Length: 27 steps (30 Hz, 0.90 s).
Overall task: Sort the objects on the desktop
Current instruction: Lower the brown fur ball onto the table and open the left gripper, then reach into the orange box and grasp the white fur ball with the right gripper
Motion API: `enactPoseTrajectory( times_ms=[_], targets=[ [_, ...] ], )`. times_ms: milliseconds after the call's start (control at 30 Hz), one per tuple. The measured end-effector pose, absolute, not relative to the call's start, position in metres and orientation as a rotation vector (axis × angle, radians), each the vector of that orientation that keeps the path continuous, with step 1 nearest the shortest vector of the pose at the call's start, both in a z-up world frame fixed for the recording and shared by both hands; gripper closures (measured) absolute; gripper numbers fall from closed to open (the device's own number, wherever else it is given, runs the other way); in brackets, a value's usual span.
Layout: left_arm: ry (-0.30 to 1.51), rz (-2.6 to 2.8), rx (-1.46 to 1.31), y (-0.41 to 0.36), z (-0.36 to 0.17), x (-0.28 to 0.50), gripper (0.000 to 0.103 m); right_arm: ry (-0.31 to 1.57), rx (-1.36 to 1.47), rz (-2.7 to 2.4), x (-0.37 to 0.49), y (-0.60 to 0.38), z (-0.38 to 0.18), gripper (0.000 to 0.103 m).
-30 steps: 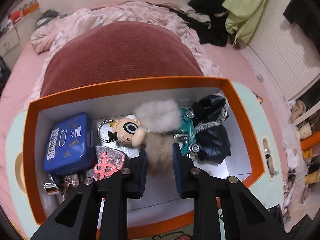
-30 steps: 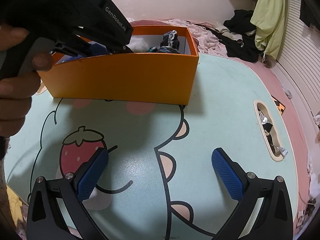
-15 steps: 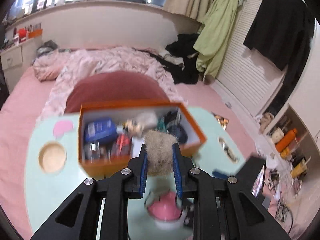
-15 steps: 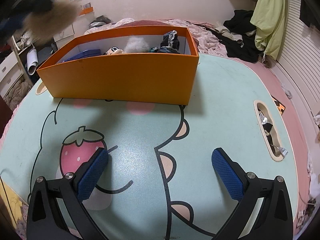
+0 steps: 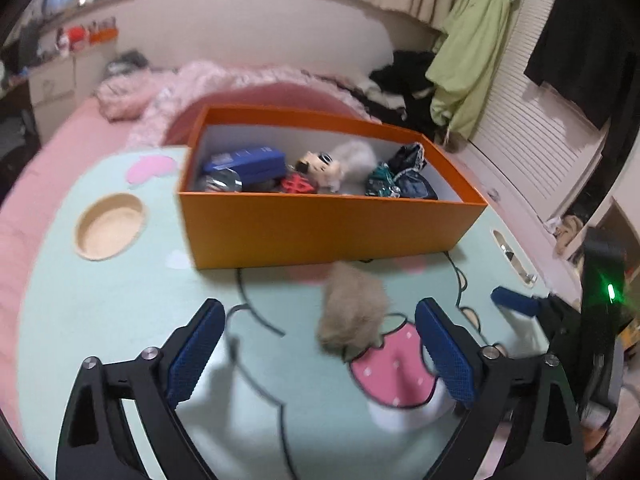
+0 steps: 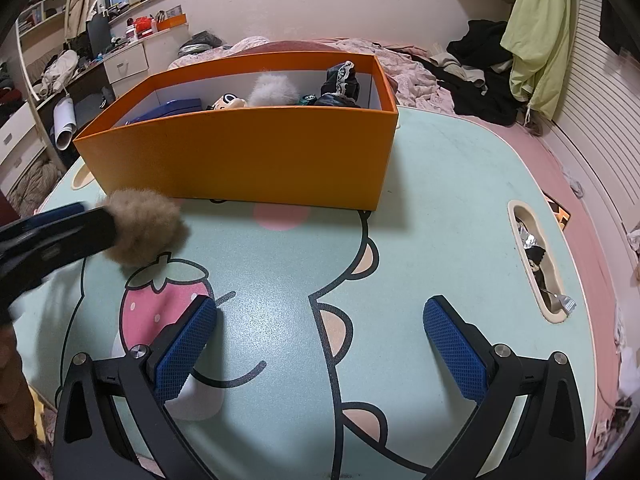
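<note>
Now left tool (image 5: 316, 356) just sprung wide, tan pom-pom (image 5: 352, 312) loose between its pads, right tool (image 6: 320, 348) wide too.

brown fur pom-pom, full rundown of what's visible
The brown fur pom-pom is a tan, fuzzy, roundish ball, blurred in both views. It is outside the orange box, in front of its near wall, over the table's strawberry print. The left gripper, whose jaws have just been opening, stands wide around it, pads clear. Whether it rests on the table is unclear.

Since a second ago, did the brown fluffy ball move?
Yes. The brown fluffy ball left the orange box and now lies before it, freed by the left gripper's just-opened jaws.
</note>
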<state>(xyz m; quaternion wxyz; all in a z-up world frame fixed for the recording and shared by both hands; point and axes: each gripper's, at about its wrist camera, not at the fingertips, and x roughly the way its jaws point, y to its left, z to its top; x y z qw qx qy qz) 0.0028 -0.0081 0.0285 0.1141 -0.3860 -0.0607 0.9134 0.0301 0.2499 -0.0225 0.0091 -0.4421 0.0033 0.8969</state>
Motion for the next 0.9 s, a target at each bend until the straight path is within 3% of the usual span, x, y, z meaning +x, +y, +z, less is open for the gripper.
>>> enactPoseTrajectory(
  times_ms=[167,300,900],
  targets=[
    [-0.019,2.767,-1.283,-0.005,0.006,0.018,0.006,0.01,-1.381,2.802,0.03,0.251,-0.022,0.0],
    [0.064,2.762,-1.334,-0.001,-0.002,0.012,0.0,0.007,-1.38,2.803,0.03,0.252,-0.023,0.0],
    [0.052,2.754,-1.328,0.0,-0.003,0.012,0.0,0.006,-1.381,2.807,0.03,0.26,-0.026,0.0]
  ],
)
